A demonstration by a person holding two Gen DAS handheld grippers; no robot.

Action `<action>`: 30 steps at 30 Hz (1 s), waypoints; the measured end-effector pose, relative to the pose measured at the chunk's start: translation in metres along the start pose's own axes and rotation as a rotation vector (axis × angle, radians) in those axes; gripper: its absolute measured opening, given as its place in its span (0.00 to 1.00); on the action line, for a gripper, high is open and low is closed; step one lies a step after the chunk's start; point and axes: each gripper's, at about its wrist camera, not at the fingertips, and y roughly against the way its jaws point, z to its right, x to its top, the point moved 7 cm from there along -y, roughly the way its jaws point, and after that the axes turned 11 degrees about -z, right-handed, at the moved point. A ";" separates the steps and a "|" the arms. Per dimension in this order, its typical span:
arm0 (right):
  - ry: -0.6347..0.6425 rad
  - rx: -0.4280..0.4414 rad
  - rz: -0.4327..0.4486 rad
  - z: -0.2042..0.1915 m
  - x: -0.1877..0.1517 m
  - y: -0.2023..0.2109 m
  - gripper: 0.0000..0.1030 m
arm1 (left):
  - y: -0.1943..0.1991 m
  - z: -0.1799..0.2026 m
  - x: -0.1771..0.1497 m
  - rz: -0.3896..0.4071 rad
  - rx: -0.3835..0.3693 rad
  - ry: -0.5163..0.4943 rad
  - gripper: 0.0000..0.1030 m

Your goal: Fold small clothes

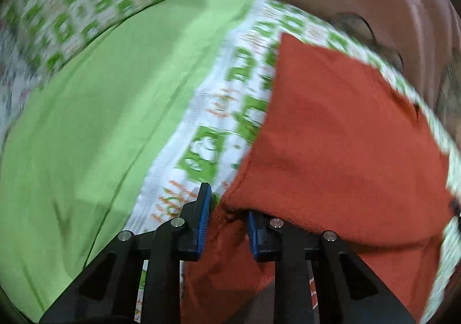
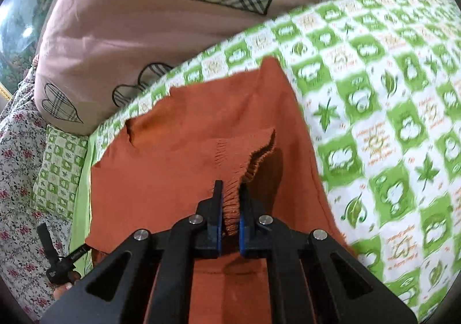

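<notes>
- Left tongs (image 1: 226, 219): only partly spread, with an edge of the rust-orange knit garment (image 1: 340, 134) bunched between the blue pads (image 1: 203, 217). I can't tell if they actually bite yet; the right-hand pad is half buried in cloth. Plain lime-green sheet (image 1: 100, 122) lies left of them.
- Right tongs (image 2: 230, 208): pressed nearly together, pinching the garment's ribbed elastic waistband (image 2: 232, 200). The rest of the garment spreads ahead of them on the bed's green-and-white checked leaf-print cover (image 2: 389, 122), pink pillow with plaid hearts (image 2: 144, 21) beyond.
- Looks like the grab-both-corners step. Next, I'd guess: firm up the left pinch, then lift both together and fold over evenly.
</notes>
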 end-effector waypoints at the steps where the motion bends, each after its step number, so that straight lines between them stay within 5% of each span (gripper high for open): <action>1: 0.006 0.008 0.001 -0.004 0.000 -0.001 0.09 | 0.001 -0.007 0.000 -0.004 -0.031 0.044 0.22; 7: 0.127 -0.002 0.047 -0.031 0.005 0.008 0.09 | 0.001 -0.011 -0.004 -0.009 -0.054 0.090 0.22; 12: 0.099 -0.097 -0.047 0.001 -0.009 -0.023 0.09 | 0.000 -0.015 -0.005 -0.033 -0.099 0.134 0.22; 18: 0.124 -0.186 -0.120 0.014 -0.023 -0.050 0.10 | -0.003 -0.019 -0.004 -0.056 -0.121 0.118 0.25; 24: 0.036 -0.255 -0.103 0.032 -0.026 -0.030 0.12 | 0.009 -0.012 -0.015 -0.114 -0.093 0.022 0.23; 30: 0.101 -0.121 -0.023 -0.004 -0.024 -0.002 0.15 | 0.058 0.026 -0.017 -0.019 -0.235 -0.128 0.28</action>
